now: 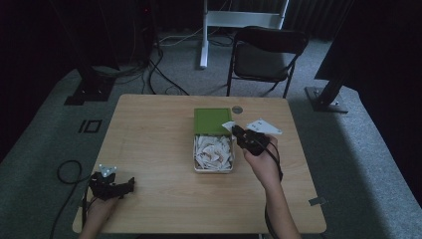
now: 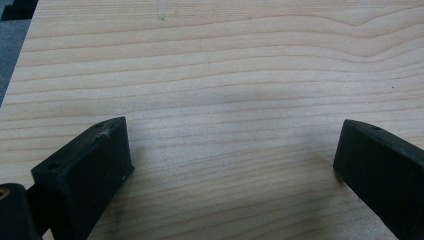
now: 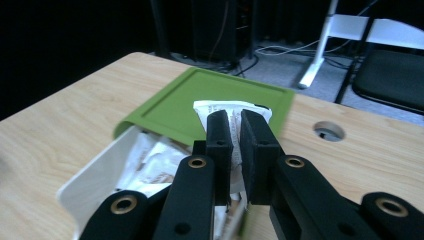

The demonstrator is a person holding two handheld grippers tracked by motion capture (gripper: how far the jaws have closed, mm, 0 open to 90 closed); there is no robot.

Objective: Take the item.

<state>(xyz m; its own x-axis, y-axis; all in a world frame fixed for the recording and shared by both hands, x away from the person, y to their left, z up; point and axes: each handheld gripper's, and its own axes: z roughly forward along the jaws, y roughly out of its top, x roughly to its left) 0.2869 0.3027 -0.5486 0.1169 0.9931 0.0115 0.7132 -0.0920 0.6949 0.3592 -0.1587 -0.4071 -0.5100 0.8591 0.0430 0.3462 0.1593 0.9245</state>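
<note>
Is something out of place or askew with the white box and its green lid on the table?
Yes. The green lid is slid back, half off the white rectangular box of white paper packets. One packet is out of the box, pinched in the right gripper above it.

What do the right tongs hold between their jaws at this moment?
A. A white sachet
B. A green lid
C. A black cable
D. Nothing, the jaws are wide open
A. In the right gripper view the right tongs are shut on a white sachet, held above the white box of sachets and in front of its green lid.
</note>
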